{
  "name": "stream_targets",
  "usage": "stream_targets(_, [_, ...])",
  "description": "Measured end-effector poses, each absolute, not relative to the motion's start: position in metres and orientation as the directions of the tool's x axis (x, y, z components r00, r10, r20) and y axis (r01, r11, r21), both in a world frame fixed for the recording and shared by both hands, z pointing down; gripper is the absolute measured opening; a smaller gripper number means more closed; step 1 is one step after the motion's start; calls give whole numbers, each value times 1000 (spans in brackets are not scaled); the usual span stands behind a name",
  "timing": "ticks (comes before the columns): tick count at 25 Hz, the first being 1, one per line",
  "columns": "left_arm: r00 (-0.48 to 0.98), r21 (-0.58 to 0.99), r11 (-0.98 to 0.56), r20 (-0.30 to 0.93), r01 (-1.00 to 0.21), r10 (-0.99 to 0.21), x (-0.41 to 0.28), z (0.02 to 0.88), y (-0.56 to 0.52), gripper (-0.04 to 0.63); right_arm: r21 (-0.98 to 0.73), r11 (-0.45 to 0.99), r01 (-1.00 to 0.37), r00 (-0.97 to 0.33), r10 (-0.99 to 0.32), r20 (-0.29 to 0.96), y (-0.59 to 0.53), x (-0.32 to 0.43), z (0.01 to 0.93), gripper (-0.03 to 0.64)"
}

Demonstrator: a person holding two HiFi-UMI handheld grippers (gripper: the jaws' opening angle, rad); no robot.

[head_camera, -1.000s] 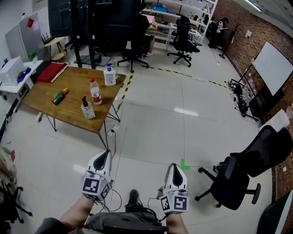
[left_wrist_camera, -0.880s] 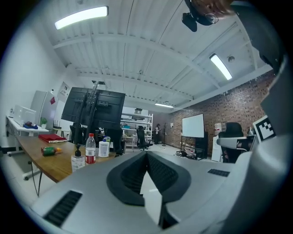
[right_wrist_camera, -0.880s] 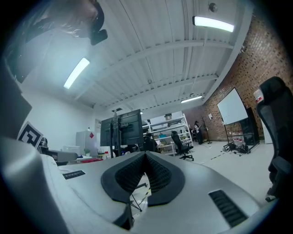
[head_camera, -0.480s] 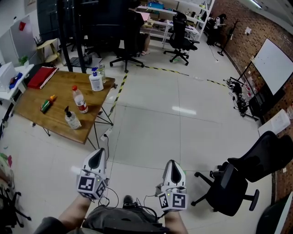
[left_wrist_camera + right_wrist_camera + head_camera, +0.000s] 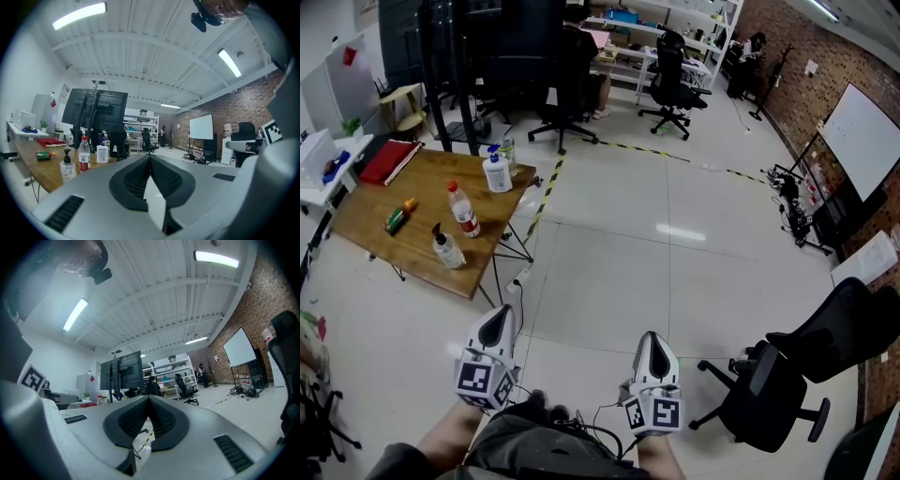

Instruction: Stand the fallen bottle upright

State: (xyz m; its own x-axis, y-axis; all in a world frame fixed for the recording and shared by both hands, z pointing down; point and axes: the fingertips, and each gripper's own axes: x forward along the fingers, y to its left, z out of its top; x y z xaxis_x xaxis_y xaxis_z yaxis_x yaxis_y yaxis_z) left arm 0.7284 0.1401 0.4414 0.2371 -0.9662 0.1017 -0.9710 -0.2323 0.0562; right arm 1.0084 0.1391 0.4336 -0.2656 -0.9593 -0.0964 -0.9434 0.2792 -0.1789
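Note:
A wooden table [image 5: 366, 202] stands at the left of the head view, well ahead of both grippers. On it a small green and orange bottle [image 5: 397, 215] lies on its side. Near it stand a red-capped water bottle [image 5: 464, 208], a clear pump bottle [image 5: 447, 249] and a white pump bottle [image 5: 496, 172]. My left gripper [image 5: 499, 317] and right gripper [image 5: 649, 339] hang low over the floor, both shut and holding nothing. The left gripper view shows its jaws [image 5: 150, 157] closed, with the fallen bottle [image 5: 46, 153] and the water bottle [image 5: 84, 153] far off to the left.
A red book [image 5: 386, 160] lies at the table's far corner. A black office chair [image 5: 778, 375] stands on the floor at the right, with more chairs [image 5: 675, 80] at the back. Yellow-black tape [image 5: 546, 187] runs past the table's right edge. Cables lie on the floor near my feet.
The table and its bottles have slid to the left in the head view. Both grippers keep their place low in front of me and stay shut.

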Motion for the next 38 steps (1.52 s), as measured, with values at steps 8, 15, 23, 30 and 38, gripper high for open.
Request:
stream_targets(8, [195, 25, -194, 84, -981, -977, 713, 434, 149, 28, -188, 278, -942, -263, -959, -102, 143, 1011, 437, 18])
stream_targets(15, [159, 4, -159, 47, -987, -986, 691, 417, 150, 28, -213, 300, -930, -281, -953, -114, 139, 994, 431, 18])
stream_targets(23, [208, -5, -208, 26, -978, -978, 634, 408, 132, 29, -161, 321, -933, -300, -943, -144, 122, 917, 412, 18])
stream_targets(30, [234, -30, -233, -22, -972, -972, 530, 384, 86, 28, -147, 282, -948, -257, -951, -171, 86, 822, 393, 18])
stream_targets(38, [254, -15, -254, -20, -967, -967, 372, 398, 39, 28, -93, 242, -966, -223, -958, -181, 50, 673, 391, 18])
